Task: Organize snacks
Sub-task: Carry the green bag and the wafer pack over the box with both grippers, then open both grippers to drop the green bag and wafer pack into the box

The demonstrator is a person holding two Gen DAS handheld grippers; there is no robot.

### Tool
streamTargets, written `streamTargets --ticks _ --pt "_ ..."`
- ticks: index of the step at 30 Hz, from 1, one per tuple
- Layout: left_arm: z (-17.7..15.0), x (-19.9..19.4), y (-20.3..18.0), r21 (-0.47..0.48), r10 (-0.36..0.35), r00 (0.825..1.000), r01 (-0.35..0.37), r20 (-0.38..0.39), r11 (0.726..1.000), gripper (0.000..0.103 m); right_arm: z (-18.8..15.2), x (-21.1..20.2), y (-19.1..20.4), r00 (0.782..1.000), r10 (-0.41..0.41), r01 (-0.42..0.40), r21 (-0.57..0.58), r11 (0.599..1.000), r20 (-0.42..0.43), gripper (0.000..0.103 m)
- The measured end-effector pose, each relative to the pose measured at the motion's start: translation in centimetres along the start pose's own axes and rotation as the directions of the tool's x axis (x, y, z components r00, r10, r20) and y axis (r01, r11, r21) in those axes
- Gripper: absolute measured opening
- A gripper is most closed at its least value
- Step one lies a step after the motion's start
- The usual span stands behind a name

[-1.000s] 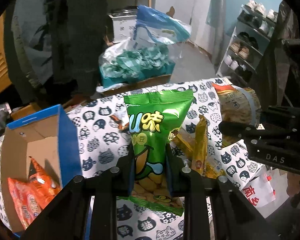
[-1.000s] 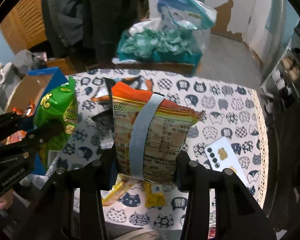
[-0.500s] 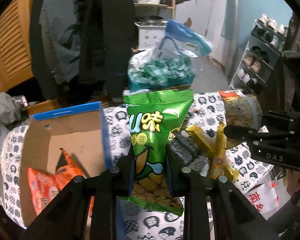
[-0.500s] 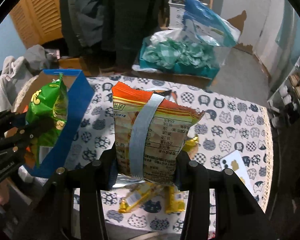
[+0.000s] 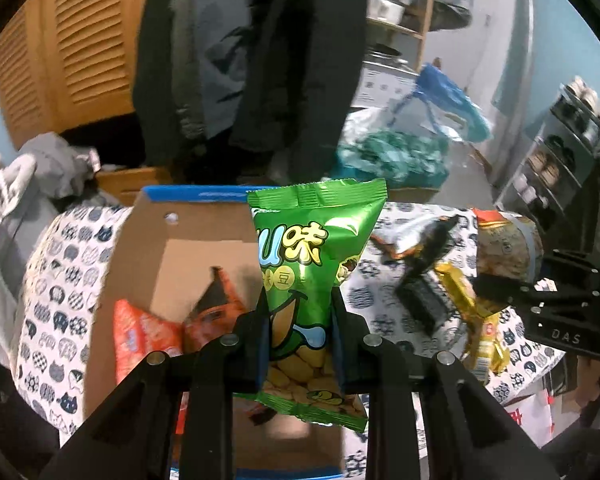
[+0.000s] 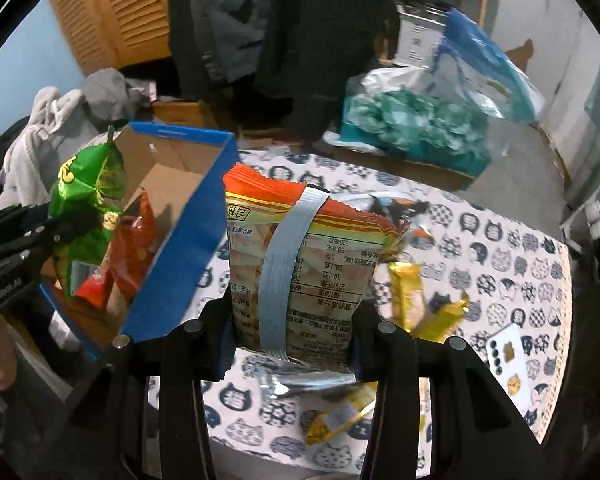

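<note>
My left gripper [image 5: 300, 314] is shut on a green snack bag [image 5: 312, 248], which hangs upright over the open cardboard box with a blue rim [image 5: 188, 194]. Orange snack bags [image 5: 148, 336] lie inside the box. In the right wrist view, my right gripper [image 6: 292, 316] is shut on an orange bag with a grey tape strip [image 6: 300, 264], held above the cat-print tablecloth [image 6: 500, 248] just right of the box's blue wall [image 6: 184, 248]. The green bag [image 6: 88, 196] also shows there at the left, above the box.
Yellow snack bars [image 6: 412, 292] and a dark packet [image 5: 424, 296] lie on the cloth right of the box. A white card [image 6: 508, 356] sits near the table's right edge. Behind the table hang dark coats [image 5: 260, 60], with a bag of teal items [image 6: 412, 128] beside them.
Both grippers have swung left with their bags. The green bag went from over the cloth to over the open box, and the taped orange bag came up beside the box's blue wall.
</note>
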State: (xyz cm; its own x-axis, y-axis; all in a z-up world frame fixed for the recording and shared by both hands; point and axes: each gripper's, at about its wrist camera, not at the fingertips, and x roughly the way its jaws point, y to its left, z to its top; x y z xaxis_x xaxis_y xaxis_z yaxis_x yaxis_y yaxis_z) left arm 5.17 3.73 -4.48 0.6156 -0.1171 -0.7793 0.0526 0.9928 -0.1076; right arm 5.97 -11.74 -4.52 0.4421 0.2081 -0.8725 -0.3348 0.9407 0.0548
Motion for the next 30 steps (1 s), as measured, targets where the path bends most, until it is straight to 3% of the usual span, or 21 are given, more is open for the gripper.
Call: streamTargets --ticks 13,23,30 --pt "-2.3 3.0 7.2 -0.118 0.067 0.992 -0.080 -0.107 0.990 0.025 2.8 2.1 6.2 0.999 0.049 -0.050 -0.074 0.996 -0.017 0.043" --pt "-4.6 6.8 9.2 -0.164 0.085 0.969 -0.125 -0.232 0.979 0.026 3.8 4.3 10.4 0.994 0.093 -0.098 -0.129 0.987 -0.049 0.043" --pt "-5.3 8.0 11.0 -0.246 0.035 0.951 -0.115 -0.306 0.962 0.026 4.0 6.0 12.5 0.989 0.124 -0.135 -0.151 0.979 -0.078 0.043"
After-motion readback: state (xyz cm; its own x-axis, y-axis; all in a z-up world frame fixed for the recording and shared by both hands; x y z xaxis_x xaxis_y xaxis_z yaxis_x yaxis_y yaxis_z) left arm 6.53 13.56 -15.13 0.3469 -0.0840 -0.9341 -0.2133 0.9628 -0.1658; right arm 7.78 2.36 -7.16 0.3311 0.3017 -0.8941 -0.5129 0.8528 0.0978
